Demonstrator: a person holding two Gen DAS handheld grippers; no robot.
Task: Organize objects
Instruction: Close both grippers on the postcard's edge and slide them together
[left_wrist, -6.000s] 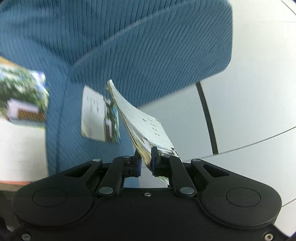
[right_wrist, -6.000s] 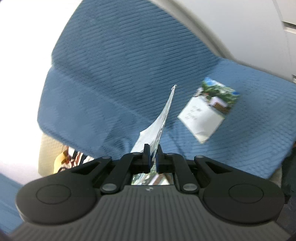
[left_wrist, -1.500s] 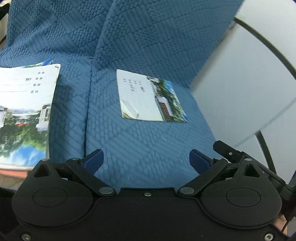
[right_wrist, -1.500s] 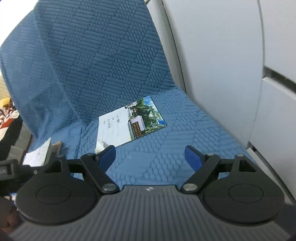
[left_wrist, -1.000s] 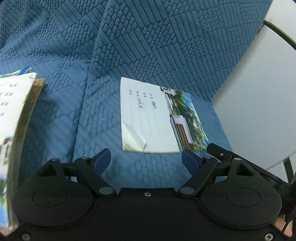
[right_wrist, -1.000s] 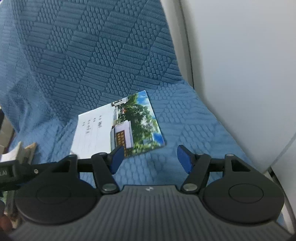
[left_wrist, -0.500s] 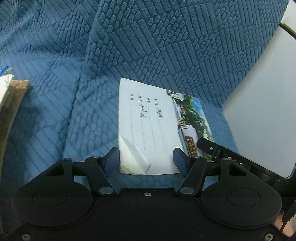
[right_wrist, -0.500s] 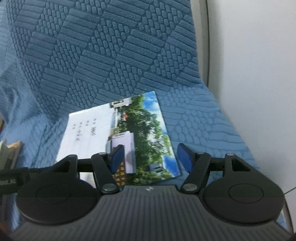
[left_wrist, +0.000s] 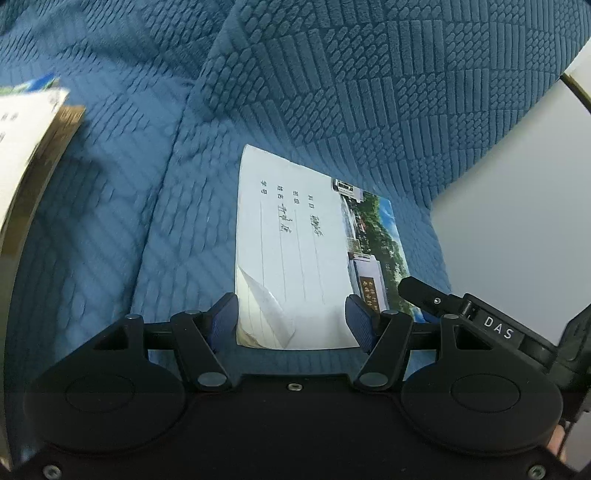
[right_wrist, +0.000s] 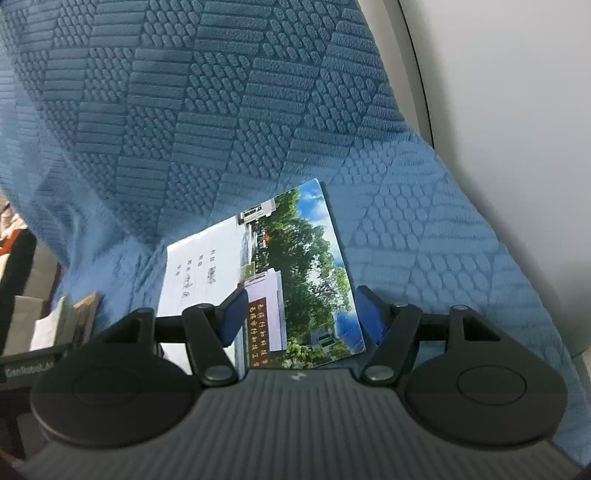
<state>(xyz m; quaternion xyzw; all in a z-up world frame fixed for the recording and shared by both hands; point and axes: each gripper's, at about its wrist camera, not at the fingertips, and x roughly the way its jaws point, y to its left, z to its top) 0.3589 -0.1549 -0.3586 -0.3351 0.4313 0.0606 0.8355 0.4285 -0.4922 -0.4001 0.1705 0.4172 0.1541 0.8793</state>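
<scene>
Two grippers: left gripper (left_wrist: 291, 323) and right gripper (right_wrist: 299, 317) had closed in on the booklet (left_wrist: 314, 251).
Fingers: both open, straddling its near edge.
Booklet: flat on blue cushion (left_wrist: 369, 92), ungrasped.

Both wrist views close, angled down — sharing the booklet (left_wrist: 295, 251).

The seat cover (left_wrist: 369, 92) is blue cloth, matt, quilted in raised ribbed and pebbled blocks. The booklet (left_wrist: 295, 251) is smooth paper with a slightly glossy printed cover. Each claw is matt black plastic with blue pads (right_wrist: 232, 317) that look rubbery.
</scene>
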